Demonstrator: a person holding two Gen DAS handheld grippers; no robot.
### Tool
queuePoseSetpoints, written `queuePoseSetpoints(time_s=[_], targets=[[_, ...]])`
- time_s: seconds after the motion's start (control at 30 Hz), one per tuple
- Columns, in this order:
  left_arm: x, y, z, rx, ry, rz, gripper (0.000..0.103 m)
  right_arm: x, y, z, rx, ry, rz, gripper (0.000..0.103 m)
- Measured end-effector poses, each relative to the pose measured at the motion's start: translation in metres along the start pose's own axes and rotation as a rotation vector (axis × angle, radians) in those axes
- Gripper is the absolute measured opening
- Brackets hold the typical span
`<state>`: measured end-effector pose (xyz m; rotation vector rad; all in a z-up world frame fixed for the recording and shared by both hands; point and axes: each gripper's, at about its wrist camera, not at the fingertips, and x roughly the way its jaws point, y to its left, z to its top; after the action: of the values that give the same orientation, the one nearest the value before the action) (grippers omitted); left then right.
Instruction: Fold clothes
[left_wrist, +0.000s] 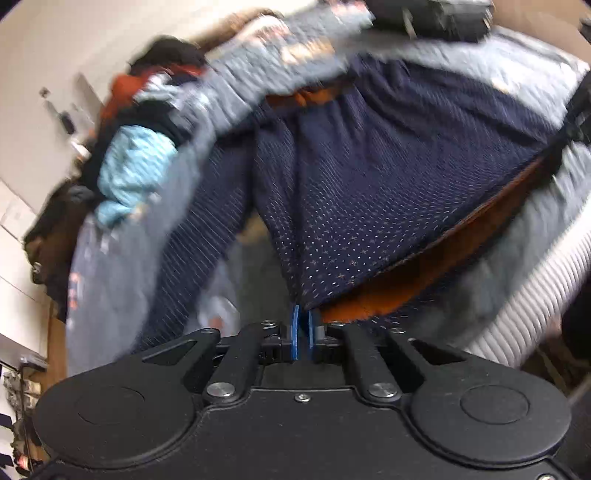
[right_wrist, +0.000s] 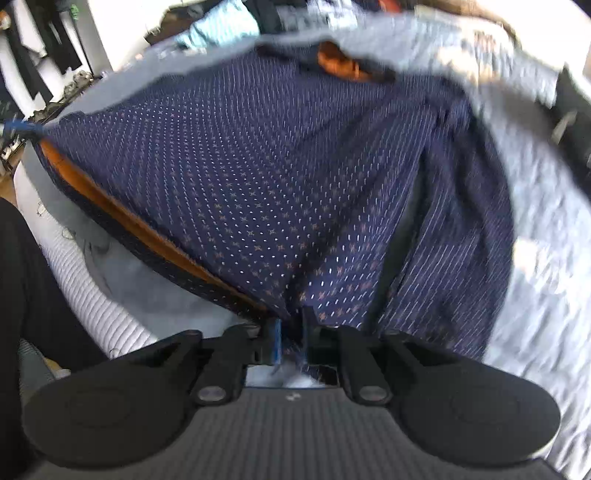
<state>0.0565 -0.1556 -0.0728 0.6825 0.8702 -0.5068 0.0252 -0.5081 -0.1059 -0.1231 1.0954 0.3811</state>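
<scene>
A navy garment (left_wrist: 369, 184) with small pale dots and crosses and an orange lining hangs stretched over a grey bedspread (left_wrist: 517, 74). My left gripper (left_wrist: 303, 325) is shut on one of the garment's lower corners, with the cloth pinched between its blue pads. My right gripper (right_wrist: 291, 339) is shut on the other corner of the same garment (right_wrist: 258, 166). In the right wrist view the left gripper (right_wrist: 20, 129) shows at the far left edge, holding its corner. The right gripper (left_wrist: 572, 125) appears as a dark blurred shape at the right edge of the left wrist view. One sleeve hangs loose.
A heap of other clothes, with a light blue piece (left_wrist: 133, 166) and an orange one (left_wrist: 125, 92), lies at the far side of the bed. White ribbed fabric (right_wrist: 92, 288) covers the near edge. A person's dark clothing (right_wrist: 22, 277) stands close on the left.
</scene>
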Motion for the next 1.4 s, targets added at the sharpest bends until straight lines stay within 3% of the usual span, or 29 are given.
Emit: queuePoseSetpoints(time_s=[0.17,0.23,0.3,0.37,0.43,0.53,0.63,0.73,0.87,1.0,1.17,1.4], targets=[[-0.009,0.008,-0.009,-0.026,-0.002,-0.019,0.026,-0.01,-0.002,0.0,-0.053,0.069,0.036,0.012],[-0.019,0.018,-0.007,-0.079,-0.056,-0.04,0.039,-0.02,-0.003,-0.003,-0.062,0.057,0.016,0.014],[-0.026,0.026,-0.001,-0.148,-0.116,-0.076,0.053,-0.036,-0.012,-0.003,-0.017,-0.012,0.013,0.017],[-0.029,0.024,0.011,-0.191,-0.185,-0.121,0.061,-0.051,-0.027,-0.001,0.042,-0.084,0.025,0.024],[-0.025,0.012,0.027,-0.192,-0.238,-0.136,0.079,-0.064,-0.044,-0.001,0.091,-0.146,0.013,0.044],[-0.011,-0.013,0.049,-0.195,-0.322,-0.199,0.08,-0.069,-0.066,-0.001,0.085,-0.164,-0.074,0.059],[0.01,-0.036,0.071,-0.223,-0.397,-0.272,0.08,-0.064,-0.096,-0.001,0.149,-0.182,-0.112,0.062],[0.042,-0.052,0.088,-0.302,-0.444,-0.313,0.08,-0.045,-0.133,-0.008,0.273,-0.169,-0.083,0.062],[0.074,-0.069,0.081,-0.436,-0.476,-0.386,0.078,-0.018,-0.164,-0.025,0.432,-0.099,-0.003,0.062],[0.072,-0.084,0.083,-0.274,-0.503,-0.322,0.078,-0.007,-0.171,-0.04,0.479,-0.039,0.037,0.062],[0.082,-0.081,0.089,-0.326,-0.487,-0.342,0.078,0.005,-0.17,-0.055,0.51,0.004,0.044,0.062],[0.082,-0.081,0.091,-0.33,-0.501,-0.332,0.078,0.01,-0.169,-0.061,0.581,-0.025,0.085,0.06]])
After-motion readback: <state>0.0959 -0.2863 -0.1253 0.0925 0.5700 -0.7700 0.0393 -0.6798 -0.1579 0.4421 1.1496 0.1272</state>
